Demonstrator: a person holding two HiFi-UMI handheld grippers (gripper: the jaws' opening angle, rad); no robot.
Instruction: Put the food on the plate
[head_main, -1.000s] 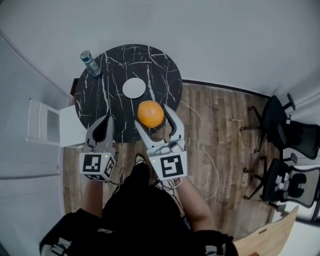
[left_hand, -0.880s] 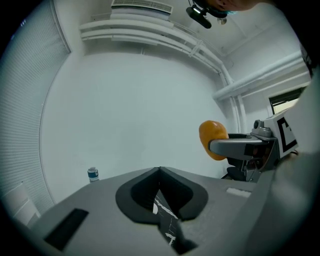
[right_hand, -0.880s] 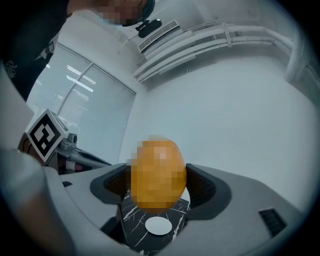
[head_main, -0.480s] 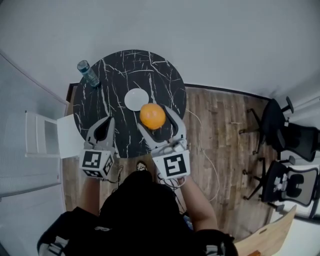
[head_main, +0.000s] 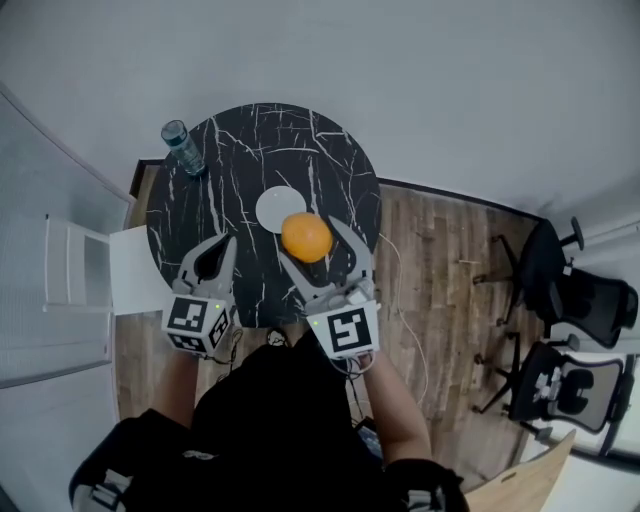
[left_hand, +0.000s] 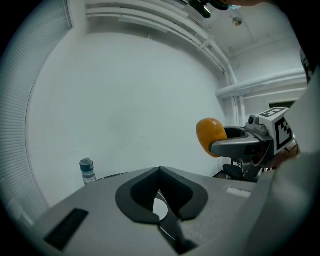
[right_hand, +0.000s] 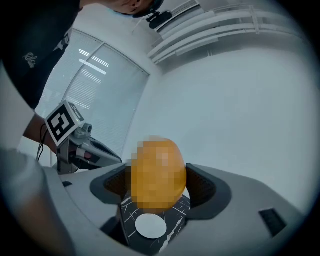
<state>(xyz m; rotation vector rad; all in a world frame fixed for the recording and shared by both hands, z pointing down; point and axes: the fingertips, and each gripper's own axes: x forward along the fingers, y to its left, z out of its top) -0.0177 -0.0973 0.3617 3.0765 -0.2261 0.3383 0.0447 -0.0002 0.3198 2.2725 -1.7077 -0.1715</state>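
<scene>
Right gripper view: right claw is gripping the orange from both sides, the jaws held apart by the fruit, which is bulging above them. The fruit is roundish, with no long axis to mind. Beneath it, framed in the gap between the jaws, the white plate is lying bare on the black marble table, below the fruit and not touching it. Head view is showing the orange overlapping the plate's near right edge, so the plate is sitting just ahead of the claw, a shade left, and down. Judging by that, the carry is nearly done, with a short reach forward-left and a lowering remaining before release. Left claw is hovering over the table's near edge, jaws meeting at the tips on nothing, off the plate's line. Water bottle is standing at the far left rim, well apart.
</scene>
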